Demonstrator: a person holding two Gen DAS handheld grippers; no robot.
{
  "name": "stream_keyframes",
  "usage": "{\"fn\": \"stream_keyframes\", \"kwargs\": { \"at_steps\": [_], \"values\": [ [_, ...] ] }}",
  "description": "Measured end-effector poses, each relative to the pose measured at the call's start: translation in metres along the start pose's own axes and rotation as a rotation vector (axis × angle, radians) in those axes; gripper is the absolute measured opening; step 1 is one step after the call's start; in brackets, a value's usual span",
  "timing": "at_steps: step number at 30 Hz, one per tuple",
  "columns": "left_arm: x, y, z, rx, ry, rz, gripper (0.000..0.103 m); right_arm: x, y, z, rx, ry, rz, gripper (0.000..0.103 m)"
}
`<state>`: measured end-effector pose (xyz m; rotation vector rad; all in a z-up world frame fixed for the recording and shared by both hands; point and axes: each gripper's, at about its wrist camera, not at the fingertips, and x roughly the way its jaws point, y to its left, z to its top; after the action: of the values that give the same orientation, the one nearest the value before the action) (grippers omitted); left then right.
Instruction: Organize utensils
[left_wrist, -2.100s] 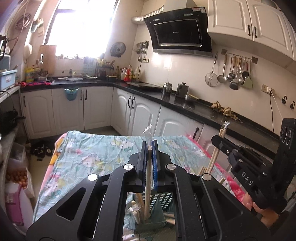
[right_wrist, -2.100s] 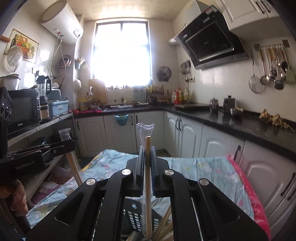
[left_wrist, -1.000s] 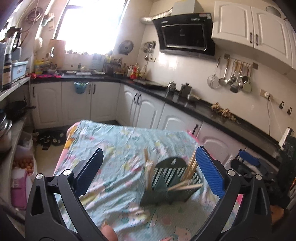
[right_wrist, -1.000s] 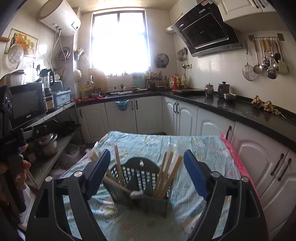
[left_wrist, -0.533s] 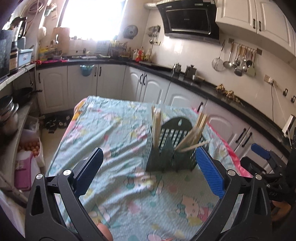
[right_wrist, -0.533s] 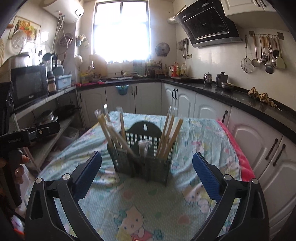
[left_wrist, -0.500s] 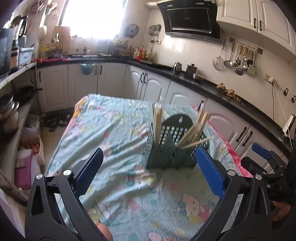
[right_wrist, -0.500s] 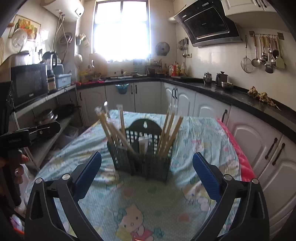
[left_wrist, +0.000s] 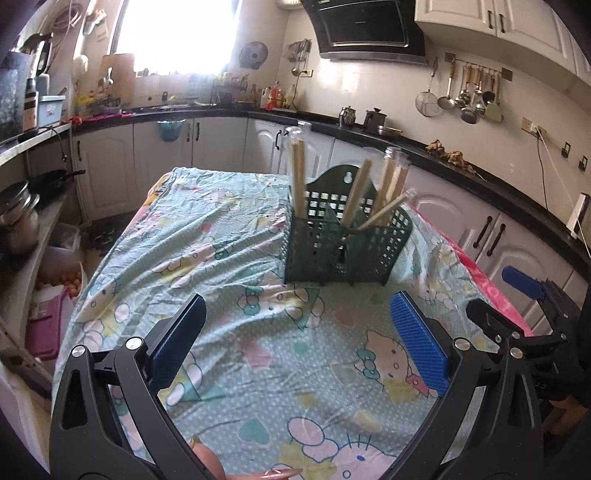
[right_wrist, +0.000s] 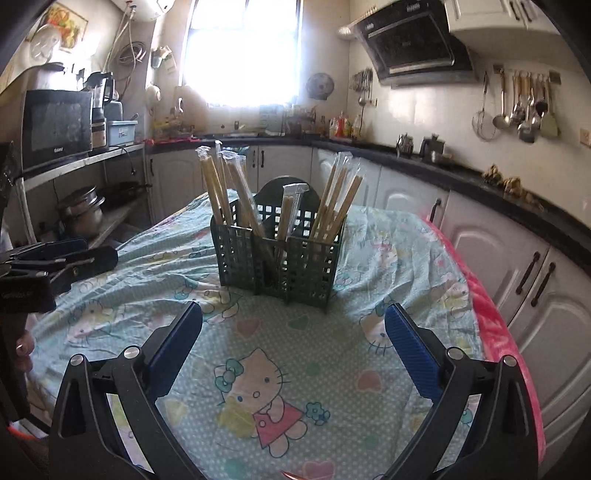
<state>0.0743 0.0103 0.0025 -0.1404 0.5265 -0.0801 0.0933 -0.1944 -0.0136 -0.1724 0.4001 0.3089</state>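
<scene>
Left gripper (left_wrist: 299, 343) and right gripper (right_wrist: 293, 343) are both gaping wide, holding nothing. Dark green perforated plastic caddy (right_wrist: 277, 258), centre frame on the cartoon-print cloth (right_wrist: 258, 380), is holding wrapped wooden chopsticks (right_wrist: 225, 192) upright; sorting appears complete.

Ahead of your tools a bright window (right_wrist: 242, 55) washes out the far wall. White cabinets (left_wrist: 218, 142) under a black countertop (left_wrist: 476, 181) run along your right, beneath a black range hood (right_wrist: 413, 40). A microwave (right_wrist: 55, 125) sits on the left-hand shelf.
</scene>
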Motion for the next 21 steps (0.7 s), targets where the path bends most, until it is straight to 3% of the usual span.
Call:
{"fn": "stream_keyframes", "kwargs": {
  "at_steps": [13, 21],
  "values": [
    [-0.015, -0.009, -0.012, -0.004, -0.12, -0.003, 0.092, -0.028, 0.011, -0.011, 0.008, -0.203, 0.002, 0.097],
    [-0.017, -0.007, -0.011, -0.01, -0.136, 0.002, 0.092, -0.029, 0.012, -0.012, 0.015, -0.198, 0.012, 0.097]
  ]
}}
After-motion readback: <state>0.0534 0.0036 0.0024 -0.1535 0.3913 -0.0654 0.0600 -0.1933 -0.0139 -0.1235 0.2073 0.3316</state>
